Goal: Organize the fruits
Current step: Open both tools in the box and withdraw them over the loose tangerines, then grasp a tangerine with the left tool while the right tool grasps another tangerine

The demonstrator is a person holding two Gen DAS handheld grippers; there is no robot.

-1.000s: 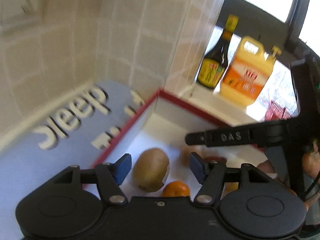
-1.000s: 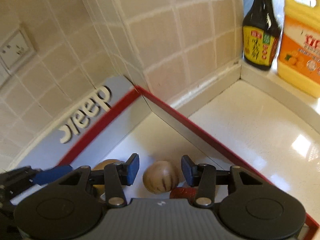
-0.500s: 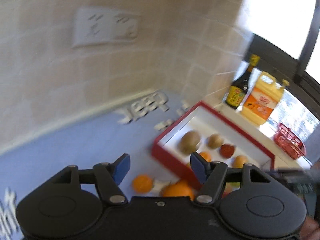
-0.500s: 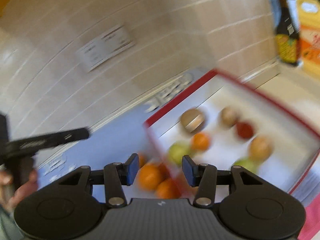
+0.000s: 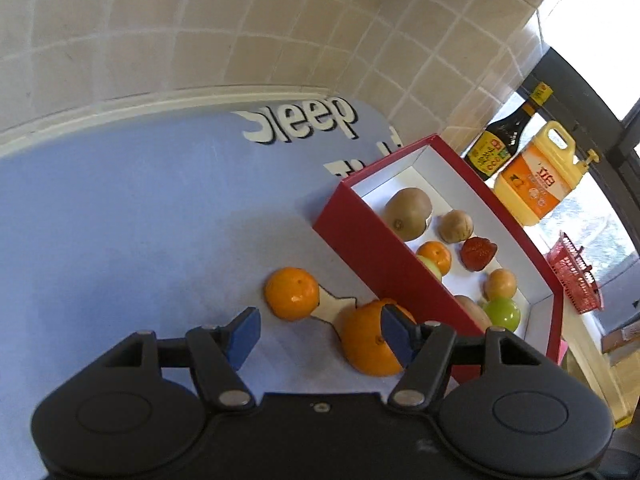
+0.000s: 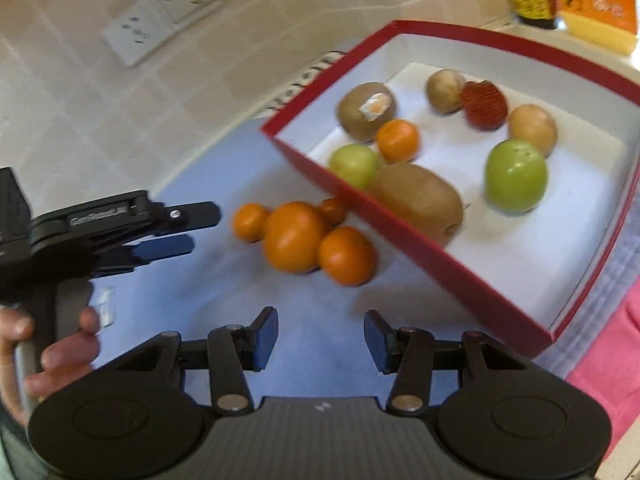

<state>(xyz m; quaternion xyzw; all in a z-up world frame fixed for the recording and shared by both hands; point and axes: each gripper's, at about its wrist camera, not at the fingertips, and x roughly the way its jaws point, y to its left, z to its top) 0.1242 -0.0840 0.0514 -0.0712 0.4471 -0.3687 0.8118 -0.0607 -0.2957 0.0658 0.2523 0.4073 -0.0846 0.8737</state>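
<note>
A red box (image 5: pixel 372 252) with a white inside holds kiwis, small oranges, green apples, a strawberry and brown fruits. It also shows in the right wrist view (image 6: pixel 460 280). Several oranges lie loose on the blue mat beside the box: a large one (image 6: pixel 294 236), a smaller one (image 6: pixel 346 254) and others behind. In the left wrist view one orange (image 5: pixel 292 293) lies ahead and another (image 5: pixel 368 340) sits by the right finger. My left gripper (image 5: pixel 318 338) is open and empty; it shows from the side in the right wrist view (image 6: pixel 168 232). My right gripper (image 6: pixel 320 338) is open and empty, short of the oranges.
A blue mat (image 5: pixel 120 220) with white letters covers the counter. A tiled wall with a socket plate (image 6: pixel 160 16) stands behind. A dark sauce bottle (image 5: pixel 504 140), a yellow jug (image 5: pixel 536 176) and a small red basket (image 5: pixel 576 276) stand past the box. Pink cloth (image 6: pixel 608 380) lies at right.
Both grippers have pulled back out of the box and now hover over the mat near the loose oranges. Both stayed open and empty.
</note>
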